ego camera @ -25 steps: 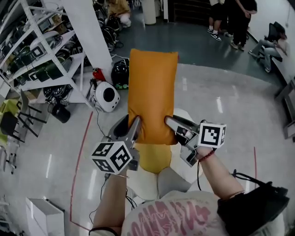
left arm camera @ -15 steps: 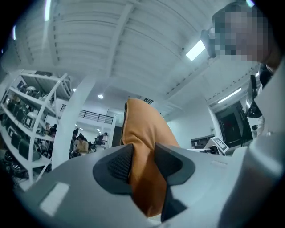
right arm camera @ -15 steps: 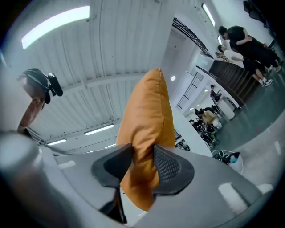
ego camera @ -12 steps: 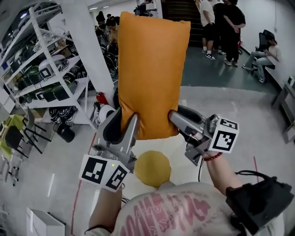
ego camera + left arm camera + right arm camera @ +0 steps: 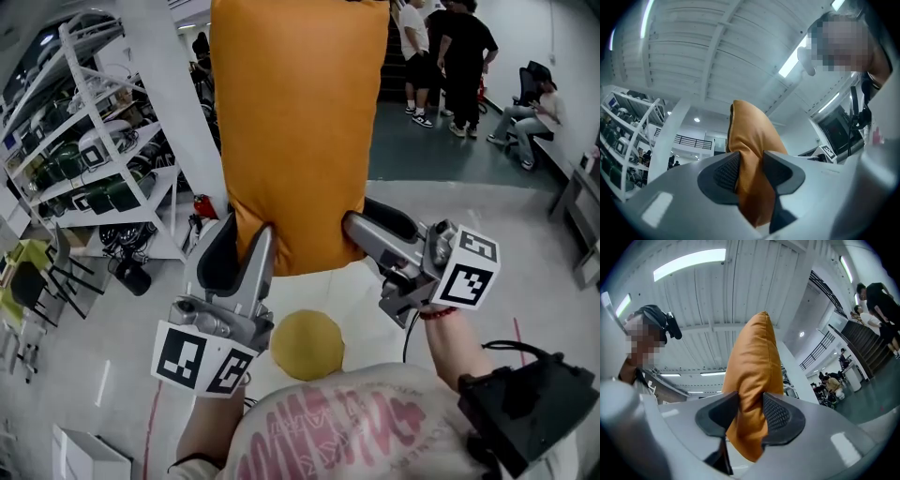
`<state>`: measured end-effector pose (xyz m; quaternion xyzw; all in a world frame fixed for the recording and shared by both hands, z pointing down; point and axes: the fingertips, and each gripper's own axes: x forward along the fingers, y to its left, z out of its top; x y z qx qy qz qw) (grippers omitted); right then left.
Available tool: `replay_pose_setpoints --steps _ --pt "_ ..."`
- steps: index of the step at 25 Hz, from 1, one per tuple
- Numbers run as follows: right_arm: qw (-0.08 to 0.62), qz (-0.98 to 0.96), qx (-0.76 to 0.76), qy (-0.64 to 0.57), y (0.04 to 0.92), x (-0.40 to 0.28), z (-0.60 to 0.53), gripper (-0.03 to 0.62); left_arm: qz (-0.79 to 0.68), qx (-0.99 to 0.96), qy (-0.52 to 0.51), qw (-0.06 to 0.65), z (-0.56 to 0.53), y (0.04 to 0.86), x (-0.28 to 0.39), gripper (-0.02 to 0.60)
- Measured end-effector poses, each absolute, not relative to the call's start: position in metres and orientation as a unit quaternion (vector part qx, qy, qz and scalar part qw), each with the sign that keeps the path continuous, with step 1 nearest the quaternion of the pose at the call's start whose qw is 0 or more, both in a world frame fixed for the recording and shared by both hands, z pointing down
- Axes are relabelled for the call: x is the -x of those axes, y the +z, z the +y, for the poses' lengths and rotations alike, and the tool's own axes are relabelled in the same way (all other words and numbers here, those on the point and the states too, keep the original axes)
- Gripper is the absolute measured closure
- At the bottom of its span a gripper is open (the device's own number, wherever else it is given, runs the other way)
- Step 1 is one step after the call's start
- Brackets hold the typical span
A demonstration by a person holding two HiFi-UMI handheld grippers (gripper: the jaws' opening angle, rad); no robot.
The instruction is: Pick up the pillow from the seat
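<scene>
Grip, left tongs (image 5: 248, 232): clenched on lower left corner of pillow (image 5: 295, 122).
Pillow: held upright between both tongs, well above seat (image 5: 307, 345) below them.
Grip, right tongs (image 5: 368, 217): jaws just opened wider, pillow pinched between pads.
Progress: lift judged done; nothing left.

pillow (image 5: 298, 131) above seat (image 5: 307, 344), shelves (image 5: 84, 159) L, ppl (image 5: 450, 56) rear R

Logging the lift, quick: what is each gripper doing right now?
Left gripper: closed on the orange pillow, at its lower edge.
Right gripper: closed on the pillow too; its jaws have just been opening slightly, with the pillow pinched between them.
</scene>
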<state>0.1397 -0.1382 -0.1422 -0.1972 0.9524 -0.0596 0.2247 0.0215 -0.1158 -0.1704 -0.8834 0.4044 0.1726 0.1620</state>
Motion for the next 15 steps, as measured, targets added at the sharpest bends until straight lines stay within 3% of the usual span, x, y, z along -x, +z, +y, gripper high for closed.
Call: replay_pose_setpoints --steps 15 --pt "0.231 0.951 0.189 -0.078 -0.1379 -0.1392 -0.1431 0.437 0.418 0.875 0.155 0.188 -0.1099 -0.1722 -0.0243 0.414"
